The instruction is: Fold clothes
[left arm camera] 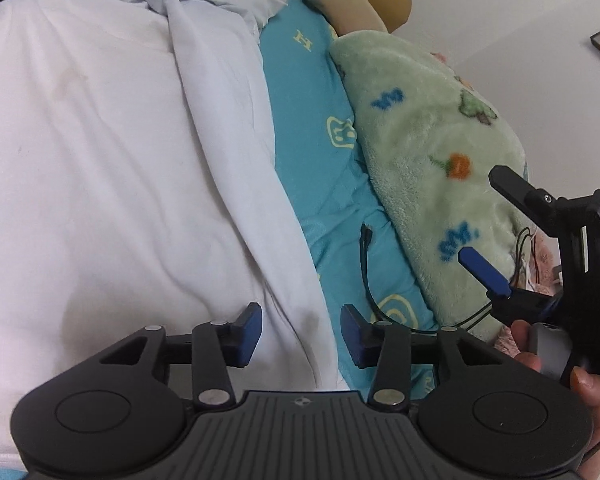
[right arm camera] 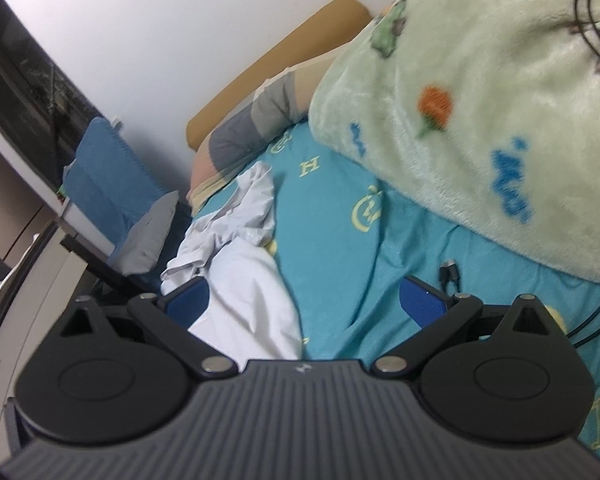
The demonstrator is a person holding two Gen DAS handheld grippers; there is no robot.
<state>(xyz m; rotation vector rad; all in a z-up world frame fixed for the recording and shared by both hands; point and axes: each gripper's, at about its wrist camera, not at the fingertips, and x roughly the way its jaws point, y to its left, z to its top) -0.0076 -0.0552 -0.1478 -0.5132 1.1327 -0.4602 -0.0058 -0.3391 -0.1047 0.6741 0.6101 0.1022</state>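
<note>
Teal printed bedsheet point(left arm camera: 300, 128) carries a white cotton garment point(left arm camera: 100, 160), spread over its left side, crumpled toward the headboard end. Fluffy green fleece blanket point(left arm camera: 432, 128) along right edge. Left gripper point(left arm camera: 301, 332) fingers spread over garment's edge, pinching nothing. Right gripper point(right arm camera: 304, 300) spread wide, empty.

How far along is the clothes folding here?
Barely begun, it seems. The white garment lies spread on the teal sheet, its top end bunched and no clear fold visible. Nothing is in hand: the left gripper hangs open over the garment's edge, and the right gripper is open too, holding nothing. Folding seems all still to do.
</note>
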